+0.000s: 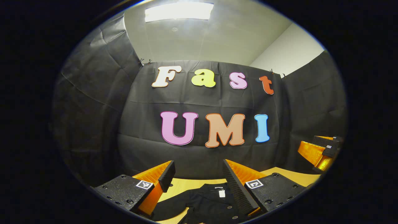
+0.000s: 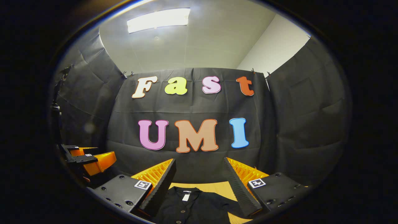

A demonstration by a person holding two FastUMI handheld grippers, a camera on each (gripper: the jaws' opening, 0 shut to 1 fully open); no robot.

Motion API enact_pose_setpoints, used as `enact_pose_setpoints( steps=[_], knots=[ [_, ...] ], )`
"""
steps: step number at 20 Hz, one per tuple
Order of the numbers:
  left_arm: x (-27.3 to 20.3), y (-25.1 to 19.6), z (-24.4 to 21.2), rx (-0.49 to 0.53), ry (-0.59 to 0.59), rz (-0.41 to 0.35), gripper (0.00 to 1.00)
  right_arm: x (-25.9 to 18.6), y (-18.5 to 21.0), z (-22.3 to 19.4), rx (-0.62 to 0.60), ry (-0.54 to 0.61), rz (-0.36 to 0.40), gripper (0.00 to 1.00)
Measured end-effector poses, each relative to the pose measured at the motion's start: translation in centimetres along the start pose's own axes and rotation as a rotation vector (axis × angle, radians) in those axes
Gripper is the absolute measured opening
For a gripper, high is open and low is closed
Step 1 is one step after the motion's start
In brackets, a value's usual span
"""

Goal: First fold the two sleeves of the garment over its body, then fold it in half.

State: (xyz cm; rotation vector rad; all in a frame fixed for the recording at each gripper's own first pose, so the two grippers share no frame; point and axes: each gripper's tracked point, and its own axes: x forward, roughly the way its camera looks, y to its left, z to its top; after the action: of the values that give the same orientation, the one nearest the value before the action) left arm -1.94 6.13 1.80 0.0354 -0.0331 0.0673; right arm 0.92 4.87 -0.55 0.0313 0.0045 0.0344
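Both grippers are hanging above the table, held level and facing the booth's black cloth wall (image 1: 202,155); in the left gripper view the left gripper (image 1: 199,174) is holding its jaws spread wide with nothing between them, and the black garment (image 1: 214,202) is lying flat on the wooden table (image 1: 289,175) below and just ahead of the fingers, its collar with a small white tag (image 1: 221,193) pointing toward the wall; a sleeve is spreading out toward the lower left, and a row of buttons is running down the front; off at the right edge of that view the right gripper (image 1: 323,151) is showing, well apart from the garment; in the right gripper view its jaws are likewise standing wide apart and gripping nothing, and the garment is lying below between the fingers, collar toward the wall, buttons down the middle; the left gripper is hanging at the left edge of that view, above the table; a ceiling light (image 2: 158,20) is glowing overhead.
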Motion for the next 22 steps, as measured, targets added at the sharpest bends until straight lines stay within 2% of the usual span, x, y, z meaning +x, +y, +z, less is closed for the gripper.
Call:
enact_pose_setpoints(
  steps=[6,7,11,14,16,19,22],
  knots=[
    [1.2,-1.1,0.0,-0.024,0.016,0.000,0.92,1.0,-1.8,1.0,-0.003,-0.008,0.000,0.95],
    [1.5,-1.7,0.3,-0.030,0.016,-0.011,0.92,1.3,-2.5,1.4,-0.001,-0.019,-0.010,0.97],
    [3.0,-3.3,1.0,-0.029,-0.009,-0.020,0.92,2.5,-8.6,0.0,-0.034,0.021,-0.076,0.97],
    [3.8,-4.2,1.1,-0.033,-0.018,-0.010,0.92,3.0,-15.9,-3.3,-0.090,0.113,-0.170,0.97],
    [4.4,-4.6,0.8,-0.032,-0.014,0.003,0.92,3.1,-19.5,-6.2,-0.106,0.186,-0.202,0.97],
    [5.5,-5.2,0.3,-0.029,-0.006,0.030,0.92,3.3,-24.0,-11.5,-0.141,0.326,-0.216,0.97],
    [6.5,-6.1,0.1,-0.015,0.002,0.052,0.92,3.2,-26.1,-15.5,-0.157,0.418,-0.186,0.98]
  ],
)
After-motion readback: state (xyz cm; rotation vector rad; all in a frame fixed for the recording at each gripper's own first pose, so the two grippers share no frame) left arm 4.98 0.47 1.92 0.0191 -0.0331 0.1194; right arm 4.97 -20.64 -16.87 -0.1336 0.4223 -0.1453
